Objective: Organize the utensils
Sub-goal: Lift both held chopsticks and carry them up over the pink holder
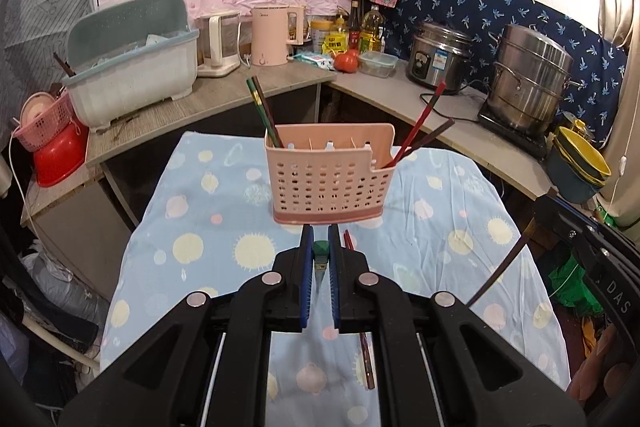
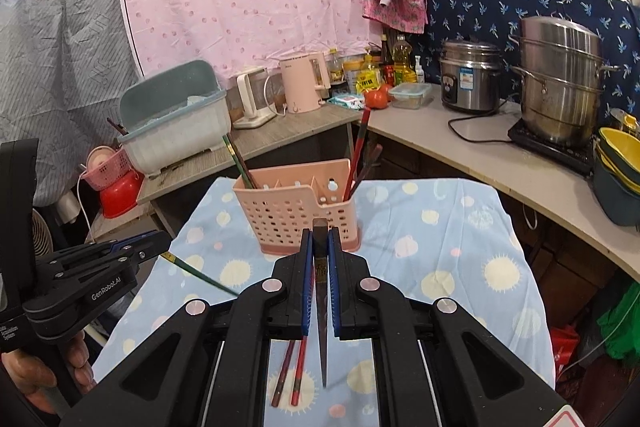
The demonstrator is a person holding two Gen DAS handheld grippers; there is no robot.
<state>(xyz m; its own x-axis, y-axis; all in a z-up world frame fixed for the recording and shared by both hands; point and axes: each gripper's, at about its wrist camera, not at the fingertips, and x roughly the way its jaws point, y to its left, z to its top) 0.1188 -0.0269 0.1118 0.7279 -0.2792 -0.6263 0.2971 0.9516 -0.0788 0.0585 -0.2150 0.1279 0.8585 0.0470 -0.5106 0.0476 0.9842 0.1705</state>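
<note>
A pink slotted utensil caddy (image 1: 328, 175) (image 2: 296, 215) stands on the blue patterned cloth. A green and a dark chopstick (image 1: 262, 111) lean in its left compartment. A red and a dark one (image 1: 420, 123) lean in its right. My left gripper (image 1: 320, 231) (image 2: 160, 239) is shut on a green chopstick (image 1: 320, 255) (image 2: 200, 273), held above the cloth in front of the caddy. My right gripper (image 2: 320, 233) is shut on a dark brown chopstick (image 2: 320, 267) (image 1: 500, 269). Two red chopsticks (image 2: 292, 375) (image 1: 366, 359) lie on the cloth beneath the grippers.
An L-shaped counter (image 2: 460, 139) behind the cloth-covered table (image 2: 460, 227) carries a dish drainer (image 1: 132, 75), kettles (image 1: 270, 35), bottles, a rice cooker (image 1: 438, 55) and a steel steamer pot (image 1: 528, 79). Stacked bowls (image 2: 620, 163) sit at the right. A hand (image 2: 40, 375) holds the left gripper's handle.
</note>
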